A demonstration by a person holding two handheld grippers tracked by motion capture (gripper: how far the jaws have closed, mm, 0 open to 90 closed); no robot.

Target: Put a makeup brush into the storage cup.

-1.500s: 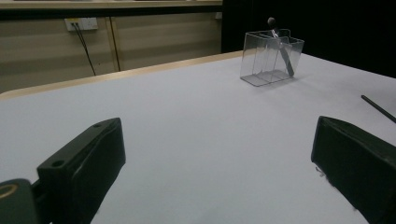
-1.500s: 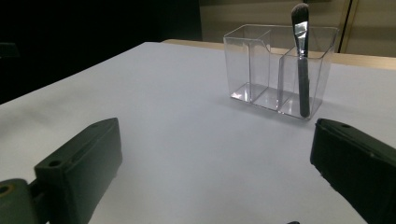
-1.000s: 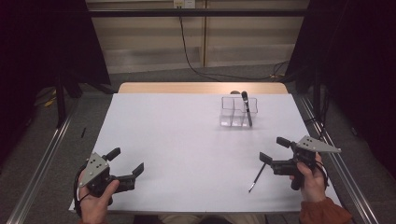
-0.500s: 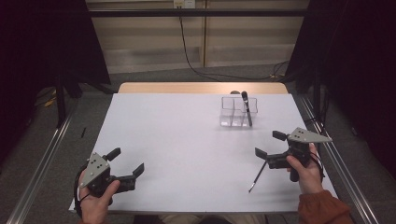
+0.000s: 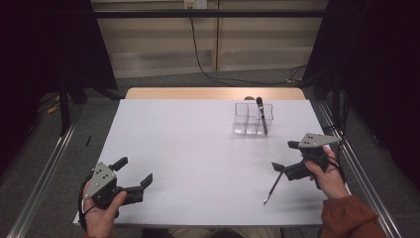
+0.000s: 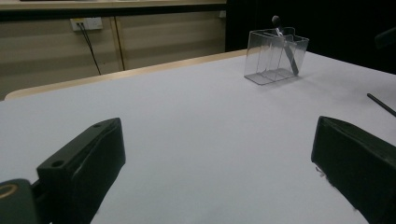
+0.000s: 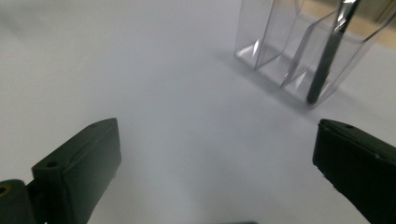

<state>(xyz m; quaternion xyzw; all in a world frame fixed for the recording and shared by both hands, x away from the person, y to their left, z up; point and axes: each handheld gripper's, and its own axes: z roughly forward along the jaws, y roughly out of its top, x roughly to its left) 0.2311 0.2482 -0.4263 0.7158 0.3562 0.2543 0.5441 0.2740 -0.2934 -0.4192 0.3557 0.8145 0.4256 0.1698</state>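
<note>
A white table point(image 5: 198, 148) takes up the middle of the high view, with a strip of bare wood along its far edge and dark floor and metal rails to either side.

Toward the far right of the table stands a clear plastic organizer point(image 5: 250, 119), upright and split into compartments. One dark pen point(image 5: 261, 115) stands in it, leaning, its rounded top poking above the rim; in the right gripper view its lower end rests in the compartment at the end of the organizer.

The left claw point(image 5: 134, 174) sits near the front left corner of the table, held in the person's left hand point(image 5: 101, 218). Its jaws are spread wide with nothing between them, only bare table, as the left gripper view also shows. It is well apart from the organizer.

The right claw point(image 5: 286, 156) is held above the right side of the table in the person's right hand point(image 5: 331, 177), an orange sleeve point(image 5: 349, 220) behind it. Its jaws are also spread wide and grip nothing; the right gripper view looks between them toward the organizer.

A second pen point(image 5: 273, 188), thin and dark, lies flat on the table just below and beside the right claw, slanting from near the lower jaw toward the front edge. Whether the jaw touches its upper end cannot be told.
</note>
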